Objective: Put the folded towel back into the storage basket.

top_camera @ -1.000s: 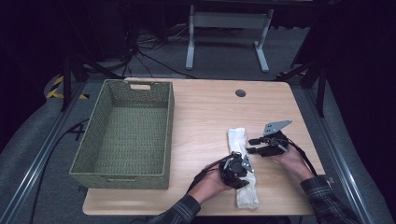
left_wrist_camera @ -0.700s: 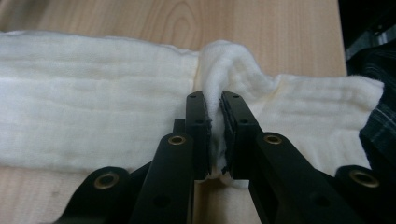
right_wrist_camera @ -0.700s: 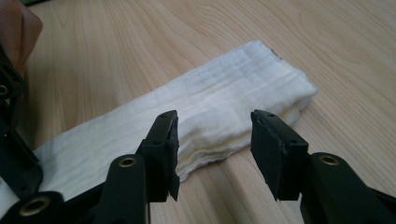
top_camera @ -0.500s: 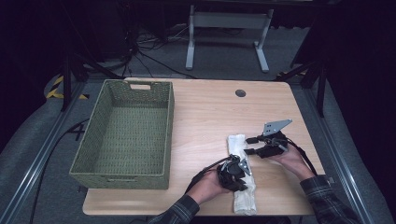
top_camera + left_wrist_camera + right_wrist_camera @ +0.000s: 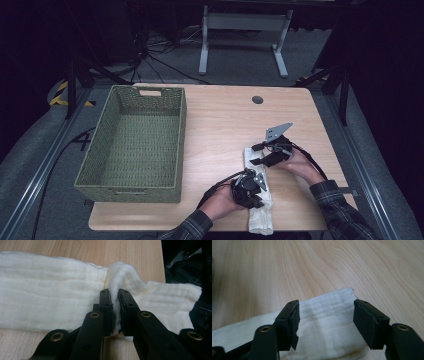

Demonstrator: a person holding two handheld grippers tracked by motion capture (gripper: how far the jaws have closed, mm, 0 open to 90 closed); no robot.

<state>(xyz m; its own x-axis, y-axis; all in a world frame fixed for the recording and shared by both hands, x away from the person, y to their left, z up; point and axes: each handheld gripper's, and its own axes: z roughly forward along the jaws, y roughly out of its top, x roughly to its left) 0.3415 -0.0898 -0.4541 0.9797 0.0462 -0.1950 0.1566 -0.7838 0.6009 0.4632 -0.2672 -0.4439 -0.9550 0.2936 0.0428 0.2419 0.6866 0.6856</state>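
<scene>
Cloth [image 5: 260, 200], white and folded into a long narrow strip, lies flat on the wooden desk [image 5: 225, 120] well to the right of the green woven basket [image 5: 135, 140], close to the desk's near edge, its length running away from the person. The left tool [image 5: 248, 189] sits over the middle of the strip, on the side facing the basket; in the left gripper view this left tool [image 5: 114, 307] has its two black jaws nearly together and pinches a raised fold of the cloth [image 5: 50, 297] between the pads, the fabric bunching up just above the tips. The right tool [image 5: 259, 154] rests at the end of the strip farthest from the person, farther from the basket than the left tool. In the right gripper view the right tool [image 5: 326, 315] has its jaws standing well apart over the end of the cloth [image 5: 324, 327], and they have just been opening; the pads press on nothing, though the fabric lies between and below them. A sleeve [image 5: 335, 210] of checked fabric covers the person's right forearm at the desk's near edge, on the side away from the basket.
</scene>
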